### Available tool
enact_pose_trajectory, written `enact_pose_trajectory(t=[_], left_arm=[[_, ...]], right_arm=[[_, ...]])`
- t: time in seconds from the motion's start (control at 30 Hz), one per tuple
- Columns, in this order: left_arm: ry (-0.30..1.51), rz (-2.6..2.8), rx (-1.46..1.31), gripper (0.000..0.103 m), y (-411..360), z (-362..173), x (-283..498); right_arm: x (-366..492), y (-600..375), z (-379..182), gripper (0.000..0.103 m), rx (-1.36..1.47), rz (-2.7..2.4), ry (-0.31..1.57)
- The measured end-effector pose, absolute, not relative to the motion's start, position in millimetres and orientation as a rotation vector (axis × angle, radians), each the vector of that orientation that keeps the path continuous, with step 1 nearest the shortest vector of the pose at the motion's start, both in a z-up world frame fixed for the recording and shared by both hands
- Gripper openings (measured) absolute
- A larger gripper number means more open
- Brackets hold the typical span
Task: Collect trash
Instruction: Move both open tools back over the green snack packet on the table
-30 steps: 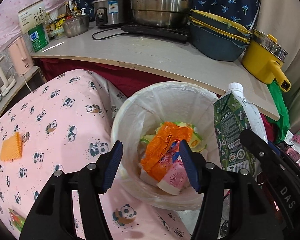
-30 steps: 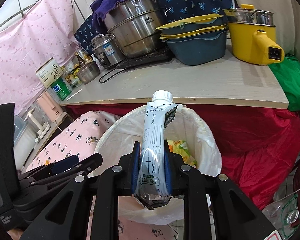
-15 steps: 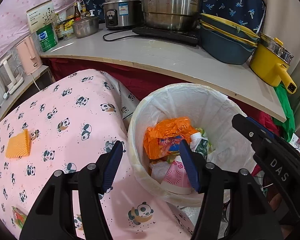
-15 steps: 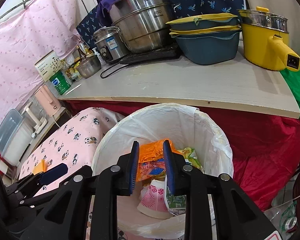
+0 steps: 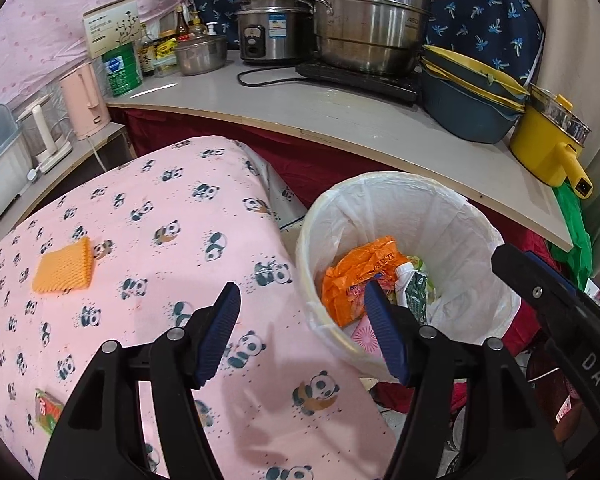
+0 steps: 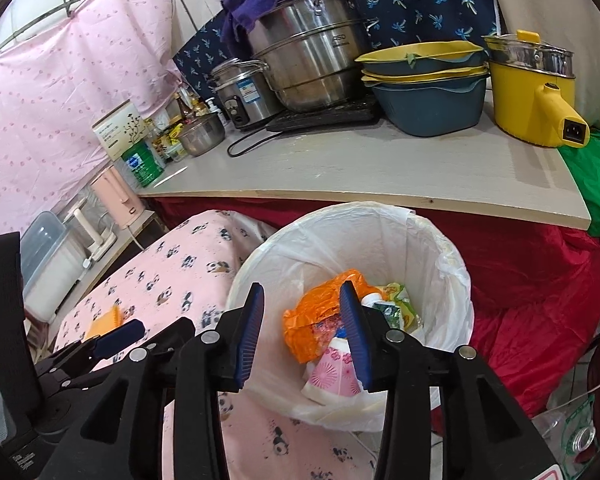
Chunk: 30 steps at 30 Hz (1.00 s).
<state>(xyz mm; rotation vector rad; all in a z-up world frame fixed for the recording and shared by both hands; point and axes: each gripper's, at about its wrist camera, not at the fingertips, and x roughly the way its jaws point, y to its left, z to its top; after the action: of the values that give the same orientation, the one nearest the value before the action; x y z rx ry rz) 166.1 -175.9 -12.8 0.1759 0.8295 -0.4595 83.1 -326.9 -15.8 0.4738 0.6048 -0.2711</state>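
A bin with a white liner [image 5: 380, 179] [image 6: 342, 216] stands on the floor beside the table in the pink panda cloth [image 5: 148, 216]. Inside lie an orange bag [image 5: 354, 276] [image 6: 320, 314], a green-and-white drink carton [image 5: 412, 292] [image 6: 388, 308] and a pink pack [image 6: 332, 372]. My left gripper [image 5: 302, 332] hovers over the cloth's edge by the bin, its jaws opening with nothing between them. My right gripper [image 6: 303, 332] hangs above the bin, its jaws opening and empty. An orange pad [image 5: 62, 270] and a small red-green wrapper [image 5: 46, 410] lie on the cloth.
Behind the bin runs a grey counter [image 5: 340, 120] with steel pots [image 5: 368, 28], stacked blue basins [image 5: 468, 100] and a yellow electric pot [image 5: 548, 148]. Red cloth [image 6: 540, 292] hangs under it. A clear bottle [image 6: 576, 436] lies on the floor at the right.
My right gripper let go of the drink carton, which now lies in the bin, and its jaws have spread. The left gripper drifted left, from over the bin toward the cloth.
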Motion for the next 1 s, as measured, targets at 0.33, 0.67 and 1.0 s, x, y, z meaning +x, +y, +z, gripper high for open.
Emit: enact_pose_trajectory(t=[0.33, 0.67, 1.0], left_arm=[[0.826, -0.398, 0.122, 0.061, -131.3, -1.2, 154.9], [0.840, -0.301, 0.087, 0.062, -79.5, -2.9, 147.4], [0.897, -0.190, 0.038, 0.062, -14.2, -17.2, 136.3]], right_arm=[[76.9, -279.3, -4.1, 0.039, 0.425, -0.189, 0.618], [73.2, -229.6, -5.6, 0.041, 0.383, -0.111, 0.657], [72.7, -165.5, -16.1, 0.041, 0.322, 0.005, 0.717]])
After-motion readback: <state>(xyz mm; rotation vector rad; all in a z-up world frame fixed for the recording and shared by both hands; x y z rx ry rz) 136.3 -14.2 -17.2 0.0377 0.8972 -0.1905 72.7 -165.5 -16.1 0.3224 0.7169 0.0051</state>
